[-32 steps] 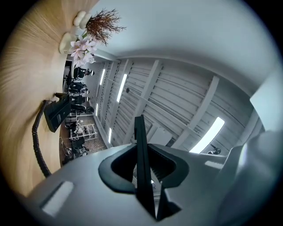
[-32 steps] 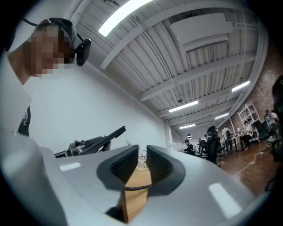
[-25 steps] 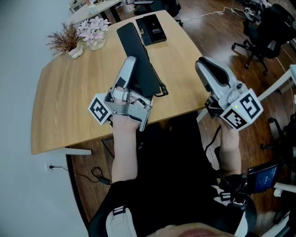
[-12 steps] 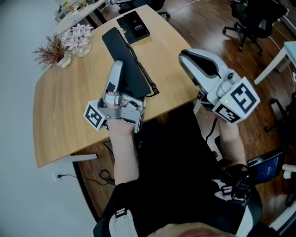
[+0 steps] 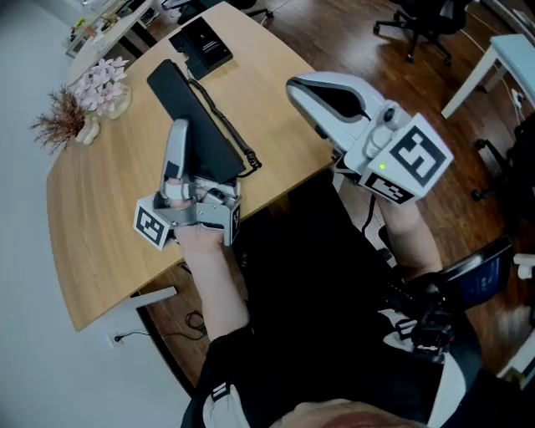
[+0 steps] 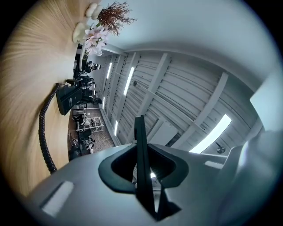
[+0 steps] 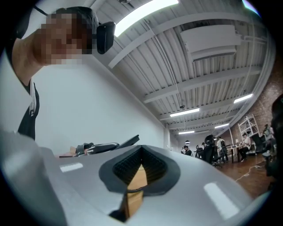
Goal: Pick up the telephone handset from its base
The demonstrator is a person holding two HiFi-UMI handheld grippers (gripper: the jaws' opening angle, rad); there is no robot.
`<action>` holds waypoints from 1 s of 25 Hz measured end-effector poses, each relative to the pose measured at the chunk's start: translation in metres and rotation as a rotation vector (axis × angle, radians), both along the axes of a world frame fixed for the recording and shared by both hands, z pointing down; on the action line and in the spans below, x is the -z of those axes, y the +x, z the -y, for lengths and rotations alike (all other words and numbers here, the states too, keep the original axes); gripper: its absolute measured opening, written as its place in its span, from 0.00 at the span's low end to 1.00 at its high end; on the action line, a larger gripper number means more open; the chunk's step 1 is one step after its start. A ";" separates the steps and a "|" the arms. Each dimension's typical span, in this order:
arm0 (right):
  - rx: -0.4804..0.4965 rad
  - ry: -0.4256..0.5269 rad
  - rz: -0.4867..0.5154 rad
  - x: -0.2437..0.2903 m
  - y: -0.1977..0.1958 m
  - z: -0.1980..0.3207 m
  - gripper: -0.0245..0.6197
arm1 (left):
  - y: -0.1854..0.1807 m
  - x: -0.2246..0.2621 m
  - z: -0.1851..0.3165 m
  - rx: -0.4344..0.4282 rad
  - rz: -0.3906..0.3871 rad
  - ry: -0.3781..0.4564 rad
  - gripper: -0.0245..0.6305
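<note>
The black telephone handset (image 5: 196,125) is tilted up above the wooden table (image 5: 96,221), and my left gripper (image 5: 177,134) is shut on its near end. In the left gripper view the handset (image 6: 142,176) shows edge-on as a thin dark blade between the jaws. Its coiled cord (image 5: 224,125) runs back to the black base (image 5: 201,46) at the table's far end. My right gripper (image 5: 308,88) hangs off the table's right edge with its jaws shut and nothing in them; its own view faces the room's wall and ceiling.
Pink flowers (image 5: 102,84) and a dried plant (image 5: 58,124) stand at the table's far left. An office chair (image 5: 418,17) and a white desk (image 5: 501,50) are on the wooden floor to the right. The person's legs are below the table's near edge.
The head view has swung, so the table sits further left in the picture. My left gripper has sunk a little with the handset still in it. The right gripper shows larger and nearer.
</note>
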State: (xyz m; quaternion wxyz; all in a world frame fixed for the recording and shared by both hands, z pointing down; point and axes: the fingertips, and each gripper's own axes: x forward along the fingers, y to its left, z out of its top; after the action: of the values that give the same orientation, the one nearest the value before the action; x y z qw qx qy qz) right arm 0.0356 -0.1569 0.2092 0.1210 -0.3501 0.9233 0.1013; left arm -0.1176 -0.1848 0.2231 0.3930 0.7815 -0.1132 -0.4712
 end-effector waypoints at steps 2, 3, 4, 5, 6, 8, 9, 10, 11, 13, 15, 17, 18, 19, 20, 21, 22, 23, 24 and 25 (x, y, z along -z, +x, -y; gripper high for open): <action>-0.012 -0.004 -0.002 -0.003 -0.002 0.003 0.04 | -0.001 -0.001 0.002 -0.006 -0.005 -0.002 0.16; -0.015 -0.008 -0.002 -0.005 -0.004 0.004 0.04 | 0.000 -0.001 0.002 -0.010 -0.006 -0.005 0.16; -0.011 -0.009 -0.003 -0.005 -0.005 0.005 0.04 | 0.001 -0.002 0.002 -0.011 -0.006 -0.006 0.16; -0.004 -0.007 -0.006 -0.005 -0.006 0.005 0.04 | 0.003 -0.002 0.002 -0.011 -0.006 -0.007 0.16; 0.003 -0.006 -0.011 -0.005 -0.008 0.005 0.04 | 0.004 -0.003 0.002 -0.012 -0.007 -0.009 0.16; 0.007 -0.011 -0.020 -0.005 -0.009 0.004 0.04 | 0.007 -0.004 0.003 -0.016 -0.008 -0.015 0.16; 0.007 -0.013 -0.024 -0.005 -0.009 0.004 0.04 | 0.008 -0.006 0.003 -0.019 -0.007 -0.018 0.16; 0.006 -0.015 -0.027 -0.005 -0.009 0.003 0.04 | 0.008 -0.006 0.004 -0.020 -0.007 -0.021 0.16; 0.006 -0.019 -0.030 -0.006 -0.009 0.003 0.04 | 0.008 -0.007 0.004 -0.019 -0.008 -0.023 0.16; 0.007 -0.032 -0.035 -0.007 -0.010 0.004 0.04 | 0.007 -0.008 0.004 -0.017 -0.005 -0.026 0.16; 0.011 -0.034 -0.038 -0.009 -0.013 0.004 0.04 | 0.007 -0.011 0.005 -0.019 -0.004 -0.033 0.16; 0.016 -0.030 -0.043 -0.010 -0.014 0.004 0.04 | 0.009 -0.014 0.006 -0.023 -0.001 -0.037 0.16; 0.018 -0.028 -0.046 -0.011 -0.015 0.004 0.04 | 0.011 -0.016 0.007 -0.026 0.000 -0.041 0.16; 0.020 -0.027 -0.048 -0.011 -0.015 0.004 0.04 | 0.013 -0.017 0.008 -0.028 0.001 -0.044 0.16; 0.022 -0.026 -0.050 -0.012 -0.015 0.005 0.04 | 0.013 -0.018 0.009 -0.029 0.003 -0.046 0.16; 0.024 -0.024 -0.053 -0.012 -0.016 0.005 0.04 | 0.014 -0.019 0.010 -0.027 0.005 -0.048 0.16; 0.030 -0.019 -0.058 -0.012 -0.017 0.006 0.04 | 0.013 -0.019 0.010 -0.025 0.006 -0.048 0.16; 0.038 -0.009 -0.063 -0.011 -0.019 0.006 0.04 | 0.012 -0.018 0.011 -0.023 0.008 -0.047 0.16; 0.047 0.004 -0.065 -0.010 -0.021 0.006 0.04 | 0.011 -0.017 0.011 -0.024 0.009 -0.044 0.16; 0.053 0.013 -0.063 -0.009 -0.021 0.005 0.04 | 0.011 -0.017 0.011 -0.028 0.009 -0.043 0.16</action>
State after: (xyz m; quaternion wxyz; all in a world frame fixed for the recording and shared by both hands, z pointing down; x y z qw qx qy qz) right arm 0.0141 -0.1619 0.2178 0.0969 -0.3212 0.9350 0.1151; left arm -0.1061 -0.1959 0.2402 0.4158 0.7764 -0.1145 -0.4595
